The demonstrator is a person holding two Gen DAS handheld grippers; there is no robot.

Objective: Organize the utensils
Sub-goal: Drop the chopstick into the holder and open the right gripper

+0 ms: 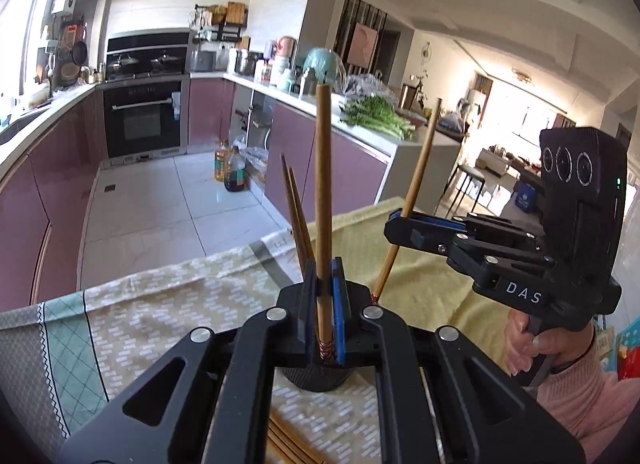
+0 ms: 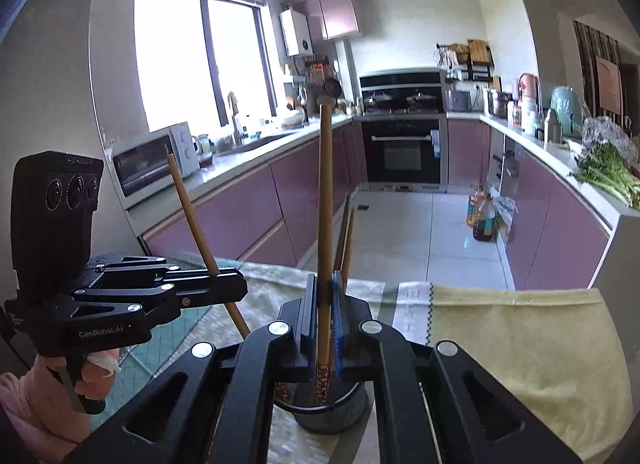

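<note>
Both chopsticks (image 1: 323,199) (image 2: 326,199) look like plain matt wood, each with a patterned reddish wrap at the thick end, and the cup (image 2: 332,412) they're over is dark with a ribbed, fairly dull outside. The grippers, left (image 1: 325,312) and right (image 2: 325,316), are matt black plastic with shiny silver metal pivot pins and blue ridged rubbery pads (image 1: 339,304) on the fingers. Underneath it's all soft cloth, a woven patterned towel (image 1: 168,304) and a fuzzy pale yellow one (image 2: 520,328), while the floor tiles (image 2: 432,232) and mauve cabinet doors (image 2: 240,207) are smooth and glossy.
</note>
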